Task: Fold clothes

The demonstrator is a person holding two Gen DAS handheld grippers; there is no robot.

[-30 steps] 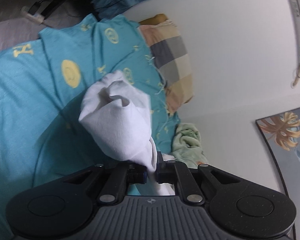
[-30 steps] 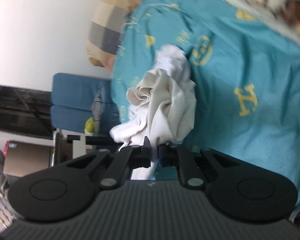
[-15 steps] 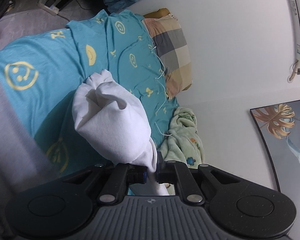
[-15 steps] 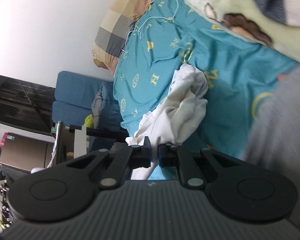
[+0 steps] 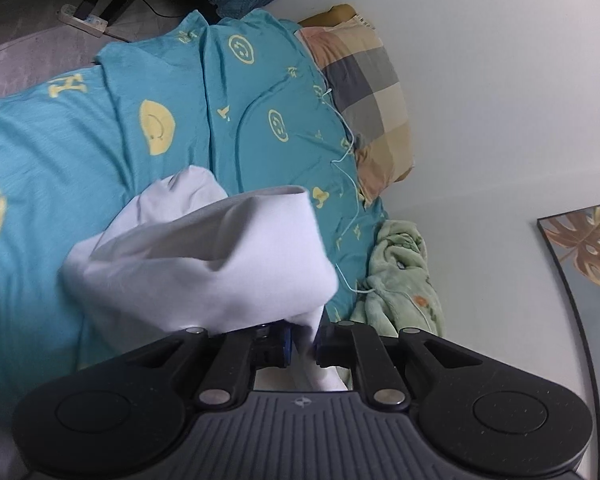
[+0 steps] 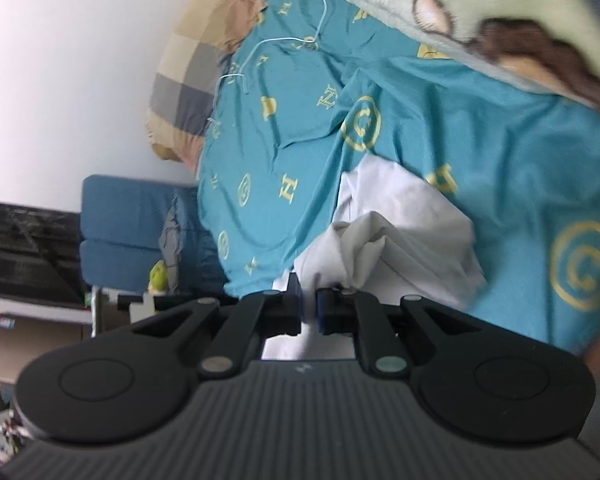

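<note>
White cloth (image 5: pixel 204 264) fills the space just ahead of my left gripper (image 5: pixel 303 340), whose fingers (image 5: pixel 284 342) are clamped on a bunched edge of it; the jaws have just eased a touch wider, yet the fabric is pinched between them. The garment billows up in front of that camera and hides a good part of the bed behind it. My right gripper (image 6: pixel 309 310) has its fingers (image 6: pixel 294 306) nearly together with a strip of the same white cloth (image 6: pixel 400 236) running between them, so it is gripping too. From that side the cloth lies crumpled in a heap just beyond the fingertips, resting on the teal bedsheet (image 6: pixel 480 128) printed with yellow letters and circles.

Farther along the bed, a thin white cord (image 5: pixel 346 168) trails across the sheet toward the checked pillow (image 5: pixel 370 92) at the wall. A pale green blanket (image 5: pixel 400 280) sits bundled beside the wall, near my left gripper's right side; in the right view it crowds the top edge. Beyond the bed's far corner, a blue padded seat (image 6: pixel 128 228) stands against the white wall (image 5: pixel 480 80), and a power strip (image 5: pixel 82 20) lies on the floor.
</note>
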